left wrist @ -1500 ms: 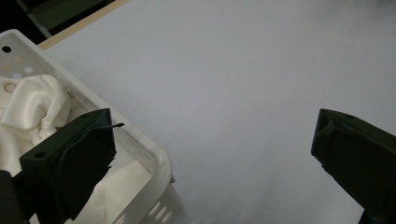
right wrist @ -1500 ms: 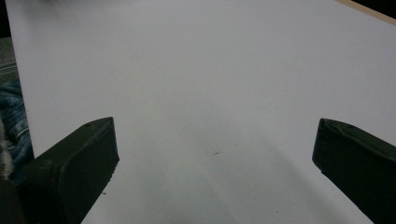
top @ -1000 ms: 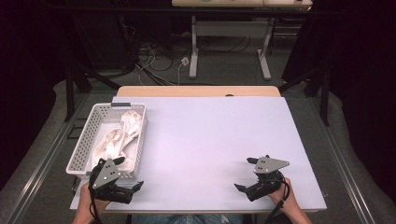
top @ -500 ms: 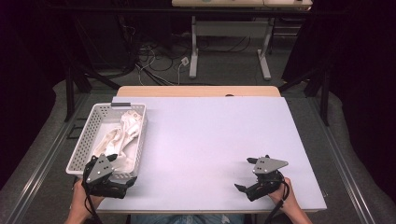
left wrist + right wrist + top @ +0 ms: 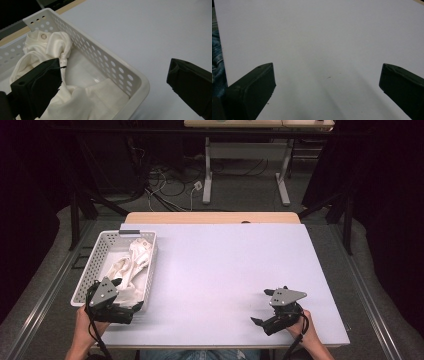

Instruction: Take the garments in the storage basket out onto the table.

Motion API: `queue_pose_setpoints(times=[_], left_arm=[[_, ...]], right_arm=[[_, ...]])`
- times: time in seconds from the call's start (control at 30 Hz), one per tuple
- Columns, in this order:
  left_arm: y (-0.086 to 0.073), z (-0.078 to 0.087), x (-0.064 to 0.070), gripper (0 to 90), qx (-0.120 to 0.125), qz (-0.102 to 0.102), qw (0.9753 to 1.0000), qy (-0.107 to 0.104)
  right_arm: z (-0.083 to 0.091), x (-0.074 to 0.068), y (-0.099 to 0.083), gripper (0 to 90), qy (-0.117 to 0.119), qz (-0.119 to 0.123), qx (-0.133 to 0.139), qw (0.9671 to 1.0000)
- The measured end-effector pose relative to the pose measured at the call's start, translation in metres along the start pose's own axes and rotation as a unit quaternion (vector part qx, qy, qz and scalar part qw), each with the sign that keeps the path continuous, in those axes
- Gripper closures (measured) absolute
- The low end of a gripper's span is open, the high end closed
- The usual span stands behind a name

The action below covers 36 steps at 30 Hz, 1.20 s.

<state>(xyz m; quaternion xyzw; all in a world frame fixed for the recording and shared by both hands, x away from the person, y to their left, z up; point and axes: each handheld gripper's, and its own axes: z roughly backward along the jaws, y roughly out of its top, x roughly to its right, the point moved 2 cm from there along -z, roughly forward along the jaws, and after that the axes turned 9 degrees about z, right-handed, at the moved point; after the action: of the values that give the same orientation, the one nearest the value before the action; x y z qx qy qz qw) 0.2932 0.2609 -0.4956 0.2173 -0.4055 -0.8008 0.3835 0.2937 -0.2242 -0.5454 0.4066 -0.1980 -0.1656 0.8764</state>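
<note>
While the left gripper (image 5: 131, 309) hovers with jaws wide at the lower left, beside the white basket (image 5: 93, 264) holding the cream cloth (image 5: 82, 100), the step looks like reaching; next it should descend onto the cloth. The right gripper (image 5: 261, 321) waits, jaws wide, at the lower right.

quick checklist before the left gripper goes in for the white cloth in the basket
1. Left gripper open: ok, its jaws stand wide apart in the left gripper view.
2. Crumpled white cloth in reach: ok, it lies in the white perforated plastic basket just ahead of the jaws.
3. Jaws lined up on the cloth: not ok, one jaw is over the basket, the other outside its side wall over the pale table.
4. Cloth free of the rim: cannot tell, the folds near the corner are partly hidden.
5. Right gripper out of the way: ok, open over bare table at the far side.
</note>
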Motion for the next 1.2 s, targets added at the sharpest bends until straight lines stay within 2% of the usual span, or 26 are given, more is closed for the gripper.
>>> queue_pose_setpoints(times=[0.13, 0.53, 0.6, 0.7, 0.93, 1.0, 1.2], left_arm=[[0.004, -0.005, -0.006, 0.0, -0.006, 0.002, 1.0, 0.006], [0.016, -0.018, -0.021, 0.0, -0.025, 0.011, 0.9996, 0.01], [0.018, -0.019, -0.023, 0.0, -0.025, 0.01, 0.9995, 0.016], [0.021, -0.022, -0.028, 0.0, -0.029, 0.021, 0.9993, 0.012], [0.025, -0.027, -0.046, 0.0, -0.029, 0.044, 0.9984, 0.02], [0.026, -0.028, -0.051, 0.0, -0.029, 0.059, 0.9978, 0.009], [0.028, -0.033, -0.064, 0.0, -0.043, 0.062, 0.9969, 0.024]], right_arm=[[-0.001, 0.0, 0.0, 0.1, 0.002, 0.006, -0.001, 1.0], [-0.001, 0.0, 0.0, 0.1, 0.0, 0.005, -0.007, 1.0], [-0.002, 0.0, 0.0, 0.2, 0.002, 0.006, -0.005, 1.0], [-0.002, 0.0, 0.0, 0.2, 0.001, 0.006, -0.006, 1.0], [-0.002, 0.0, 0.0, 0.3, 0.0, 0.008, -0.007, 0.9999], [-0.001, -0.001, 0.0, 0.3, 0.0, 0.007, -0.004, 1.0], [-0.002, -0.001, 0.0, 0.3, 0.0, 0.008, -0.007, 0.9999]])
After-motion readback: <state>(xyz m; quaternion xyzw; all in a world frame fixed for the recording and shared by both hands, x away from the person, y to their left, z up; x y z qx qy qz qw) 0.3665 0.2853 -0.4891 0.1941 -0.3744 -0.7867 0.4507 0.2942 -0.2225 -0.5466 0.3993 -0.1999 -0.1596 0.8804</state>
